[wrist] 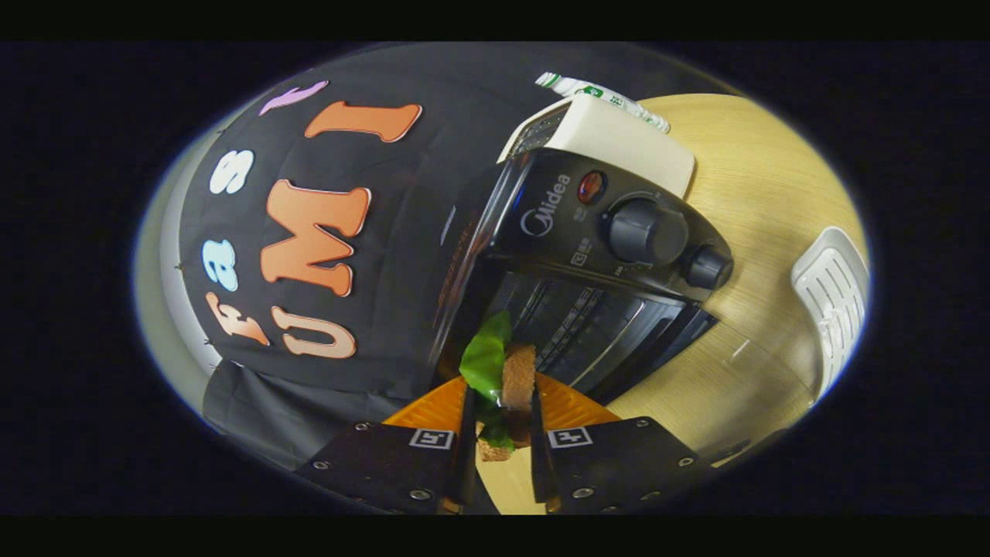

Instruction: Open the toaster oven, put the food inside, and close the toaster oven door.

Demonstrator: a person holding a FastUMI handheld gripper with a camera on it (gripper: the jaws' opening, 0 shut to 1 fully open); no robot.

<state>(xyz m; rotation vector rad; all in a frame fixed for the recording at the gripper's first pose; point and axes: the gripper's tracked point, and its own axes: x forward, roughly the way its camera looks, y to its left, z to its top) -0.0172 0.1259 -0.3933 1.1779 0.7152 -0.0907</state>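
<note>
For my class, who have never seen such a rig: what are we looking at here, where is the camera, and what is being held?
The camera rides on a hand-held gripper and looks forward along its two black jaws. Between them sits a sandwich of brown bread with a green leaf, pressed from both sides. Beyond it stands a black toaster oven on a wooden table. The view is tilted. The oven's glass door hangs open, showing the racks inside. An orange plate lies under the jaws, and a white slotted object lies farther off on the table.
</note>
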